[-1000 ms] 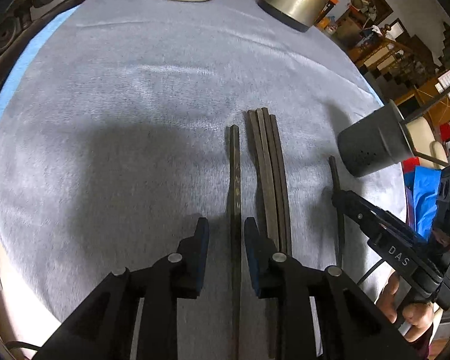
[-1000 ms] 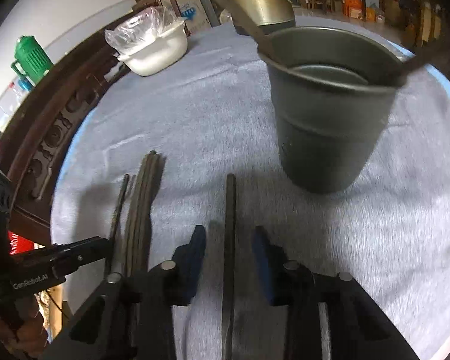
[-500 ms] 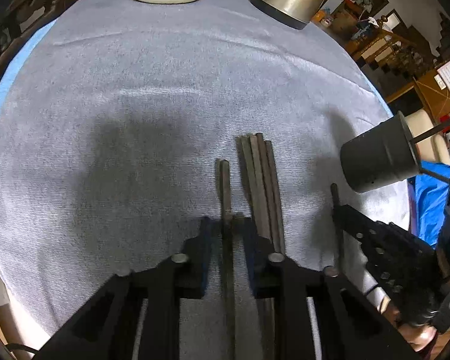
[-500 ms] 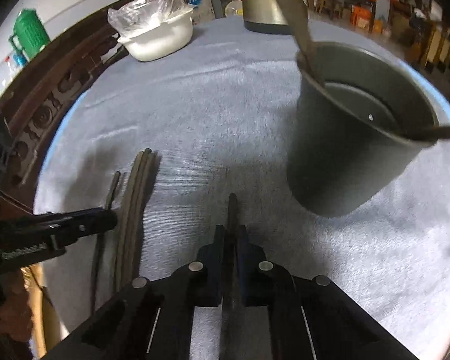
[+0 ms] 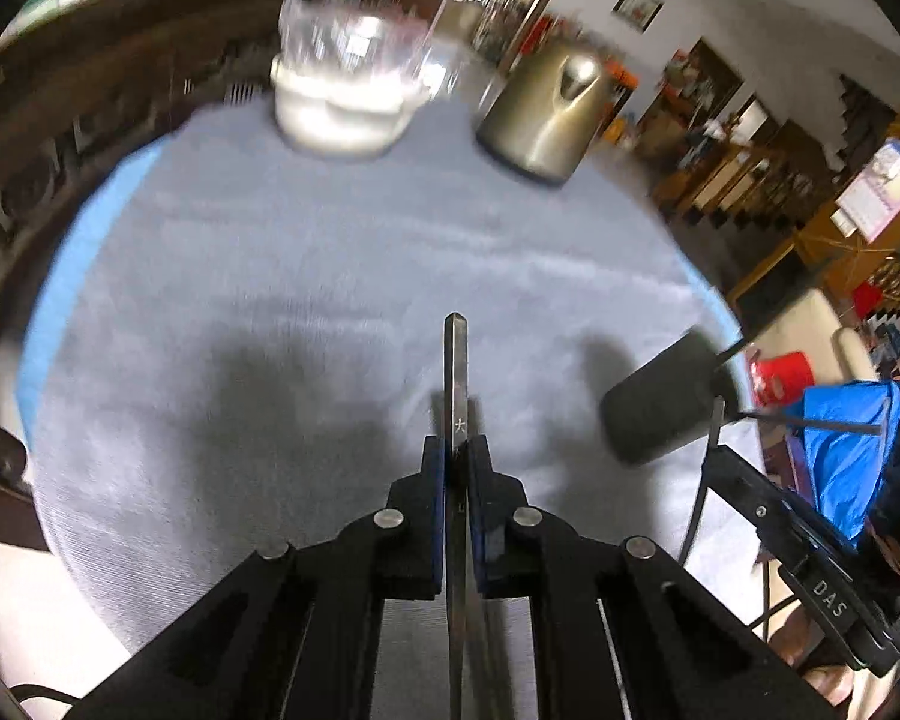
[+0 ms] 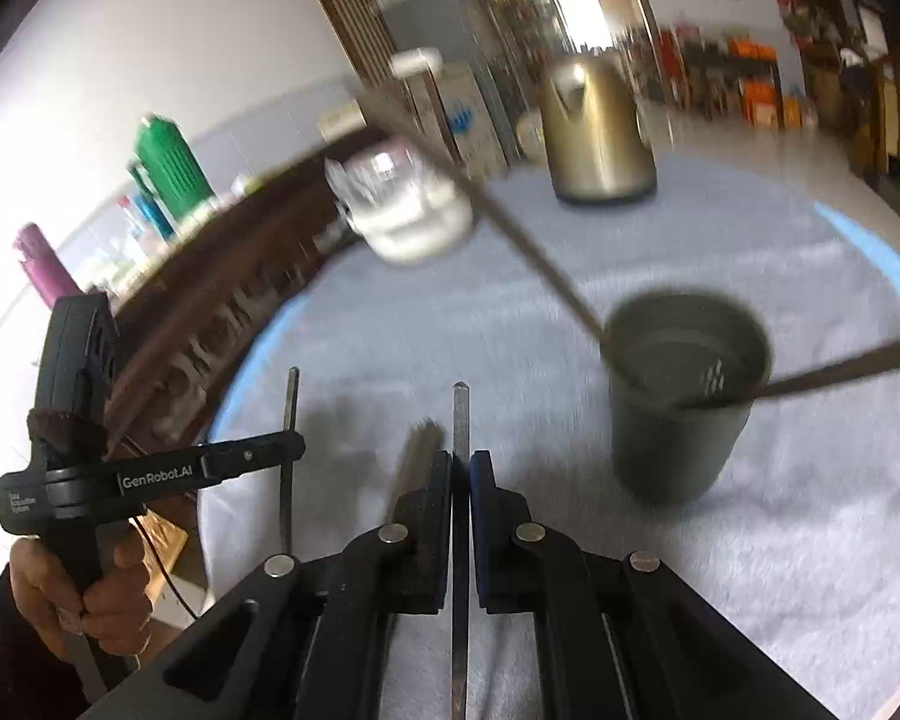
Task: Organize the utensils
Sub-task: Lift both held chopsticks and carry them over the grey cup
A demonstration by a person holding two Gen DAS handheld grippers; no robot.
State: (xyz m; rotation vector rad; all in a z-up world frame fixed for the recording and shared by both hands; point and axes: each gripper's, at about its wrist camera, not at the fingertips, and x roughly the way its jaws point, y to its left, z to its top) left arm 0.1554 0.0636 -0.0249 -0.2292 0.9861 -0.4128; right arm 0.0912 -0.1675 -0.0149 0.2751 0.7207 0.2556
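The left gripper [image 5: 456, 459] is clamped on a long, dark, square-sectioned metal chopstick [image 5: 455, 366], which runs straight between its blue-lined pads and sticks out ahead of them, its tip in the air above the grey textured tablecloth [image 5: 306, 276]. The right gripper [image 6: 461, 468] pinches a second dark metal chopstick [image 6: 460, 414] the same way, centred between its closed pads and pointing forward.

Just left of that gripper, a further dark stick [image 6: 417, 450] shows blurred.

Beyond, to the right in both views, stands a dark grey cylindrical metal cup [image 6: 684, 408]. It holds two long dark utensils: one handle [image 6: 510, 222] leans up to the left, another [image 6: 852, 363] lies over the rim to the right.

At the far edge of the table sit a white bowl covered with clear plastic [image 5: 345, 102] and a brass-coloured metal kettle [image 5: 543, 114].
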